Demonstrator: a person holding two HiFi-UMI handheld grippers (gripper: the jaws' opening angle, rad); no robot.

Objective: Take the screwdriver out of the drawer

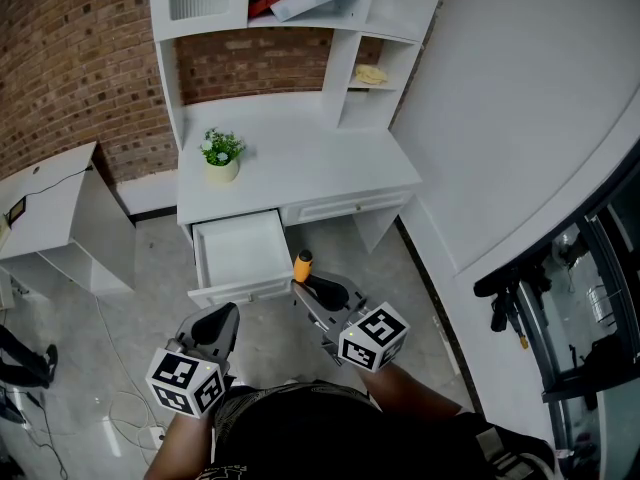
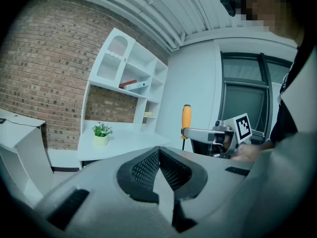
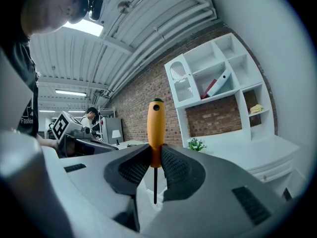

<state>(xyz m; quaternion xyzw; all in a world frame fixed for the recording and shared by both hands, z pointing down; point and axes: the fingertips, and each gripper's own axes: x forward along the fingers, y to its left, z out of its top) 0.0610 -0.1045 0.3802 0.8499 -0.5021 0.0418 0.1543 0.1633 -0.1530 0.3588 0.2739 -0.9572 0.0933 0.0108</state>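
Observation:
The screwdriver (image 3: 155, 133) has an orange handle and a thin dark shaft, and it stands upright between the pads of my right gripper (image 3: 154, 165), which is shut on the handle's lower end. In the head view the screwdriver (image 1: 302, 265) sits just in front of the open white drawer (image 1: 240, 251), with my right gripper (image 1: 312, 286) below it. My left gripper (image 1: 222, 320) hangs to the left, lower in that view. Its jaws (image 2: 158, 170) are shut with nothing between them. From the left gripper view the screwdriver (image 2: 186, 120) shows at the right, held up.
The white desk (image 1: 300, 168) carries a small potted plant (image 1: 221, 154) and a shelf unit (image 1: 290, 28) with a red book. A low white side table (image 1: 60, 218) stands at the left. A cable (image 1: 130, 408) lies on the floor. A white wall runs along the right.

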